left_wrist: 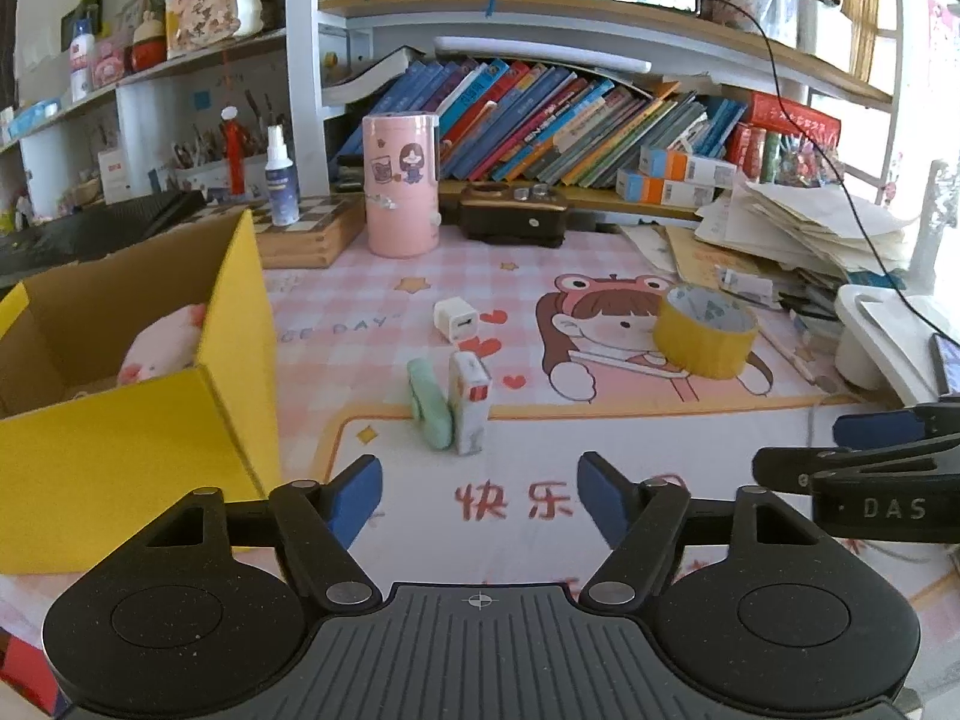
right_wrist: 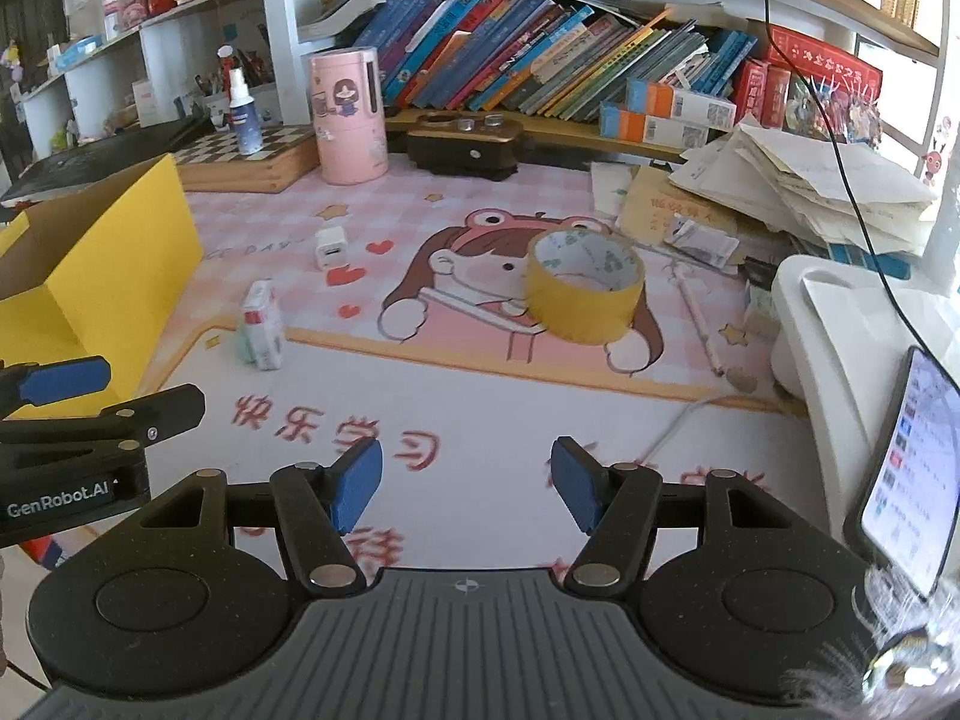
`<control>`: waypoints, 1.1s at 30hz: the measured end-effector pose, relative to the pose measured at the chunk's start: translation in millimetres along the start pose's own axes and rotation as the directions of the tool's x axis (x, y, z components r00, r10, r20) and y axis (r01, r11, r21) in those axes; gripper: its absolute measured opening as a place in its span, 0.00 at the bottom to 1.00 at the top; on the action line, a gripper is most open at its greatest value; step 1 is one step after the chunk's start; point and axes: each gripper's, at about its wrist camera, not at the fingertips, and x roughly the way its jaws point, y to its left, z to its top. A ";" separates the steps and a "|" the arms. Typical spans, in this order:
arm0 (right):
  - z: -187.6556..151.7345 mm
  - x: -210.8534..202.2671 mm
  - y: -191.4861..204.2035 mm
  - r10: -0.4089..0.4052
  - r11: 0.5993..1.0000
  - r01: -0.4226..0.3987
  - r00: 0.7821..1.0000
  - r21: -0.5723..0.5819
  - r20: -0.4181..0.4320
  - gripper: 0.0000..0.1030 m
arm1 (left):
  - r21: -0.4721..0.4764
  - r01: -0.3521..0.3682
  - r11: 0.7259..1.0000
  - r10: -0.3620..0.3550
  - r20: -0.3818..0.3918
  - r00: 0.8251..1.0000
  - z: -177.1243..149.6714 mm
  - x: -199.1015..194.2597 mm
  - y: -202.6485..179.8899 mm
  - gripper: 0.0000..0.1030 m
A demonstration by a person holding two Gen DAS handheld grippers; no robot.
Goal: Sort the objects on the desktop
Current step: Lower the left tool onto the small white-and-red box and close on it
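A yellow cardboard box (left_wrist: 138, 450) stands at the left of the desk mat with a pink plush toy (left_wrist: 159, 348) inside. On the mat lie a white charger cube (left_wrist: 455, 319), a green oblong object (left_wrist: 429, 405) beside a small white carton (left_wrist: 469, 405), and a yellow tape roll (left_wrist: 705, 330). My left gripper (left_wrist: 479, 501) is open over bare mat, short of the green object and the carton. My right gripper (right_wrist: 467, 483) is open too, with nothing between its pads; the tape roll (right_wrist: 585, 285) lies ahead of it. The carton (right_wrist: 263, 324) and charger (right_wrist: 331, 247) lie to its left.
A pink cylinder (left_wrist: 401, 183), a spray bottle (left_wrist: 281, 177) on a chessboard box and a dark case (left_wrist: 513, 216) stand at the back under bookshelves. Loose papers (right_wrist: 798, 180) pile at the right. A white stand (right_wrist: 840, 324) with a phone (right_wrist: 909, 474) sits at the right edge.
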 end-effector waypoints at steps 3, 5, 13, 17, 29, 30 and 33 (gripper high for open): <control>5.9 7.0 -12.2 0.007 1.000 -0.007 1.000 -0.002 -0.003 0.59 | -0.006 -0.032 0.999 0.032 -0.005 0.999 4.1 12.5 -6.4 0.61; 9.2 11.0 -19.0 0.015 1.000 -0.015 1.000 -0.004 -0.005 0.59 | -0.013 -0.060 0.998 0.060 -0.008 0.998 7.5 21.2 -8.5 0.54; 24.1 27.6 -39.1 0.050 0.999 -0.050 0.999 -0.022 -0.011 0.60 | -0.044 -0.138 0.989 0.138 -0.017 0.990 19.7 47.8 -11.4 0.49; 31.4 35.4 -46.3 0.061 0.998 -0.061 0.998 -0.023 -0.009 0.61 | -0.035 -0.154 0.987 0.153 -0.027 0.988 24.2 59.7 -14.6 0.48; 43.6 54.2 -59.8 0.073 0.997 -0.073 0.997 -0.013 -0.021 0.65 | 0.014 -0.164 0.986 0.164 -0.056 0.985 32.2 88.0 -24.2 0.31; 44.0 55.5 -60.3 0.072 0.997 -0.073 0.997 -0.011 -0.022 0.65 | 0.019 -0.166 0.986 0.166 -0.060 0.984 32.4 90.5 -24.7 0.30; 45.3 60.1 -62.3 0.075 0.997 -0.075 0.997 -0.006 -0.027 0.67 | 0.028 -0.175 0.984 0.177 -0.069 0.982 32.9 97.1 -24.6 0.22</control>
